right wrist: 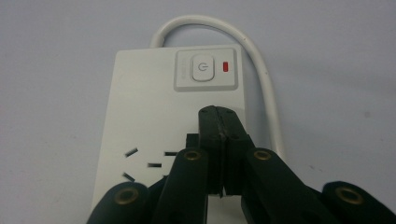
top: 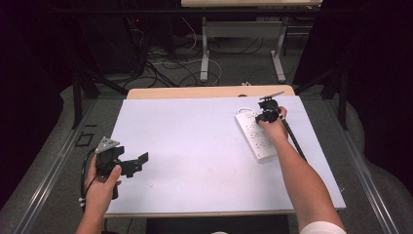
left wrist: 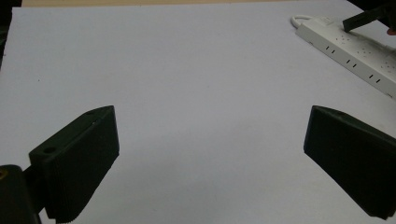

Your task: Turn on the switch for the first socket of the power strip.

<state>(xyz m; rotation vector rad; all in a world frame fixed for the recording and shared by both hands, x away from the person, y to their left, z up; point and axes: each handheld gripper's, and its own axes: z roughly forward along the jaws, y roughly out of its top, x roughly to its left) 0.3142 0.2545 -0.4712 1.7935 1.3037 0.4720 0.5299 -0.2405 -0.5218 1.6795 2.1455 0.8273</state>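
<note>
Right tool [right wrist: 219, 116] closed on nothing, tip just short of the power strip [right wrist: 140, 116] switch [right wrist: 201, 69], probably for pressing; left tool [left wrist: 210, 154] wide open, empty.

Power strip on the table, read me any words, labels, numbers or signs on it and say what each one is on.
No words, brand or numbers can be read on the power strip.
Power symbol, a circle with a short bar at the top: on the white switch button.
Small red indicator beside the button: a plain mark, no text.
In the high view and left gripper view, the strip is too small to read.
</note>
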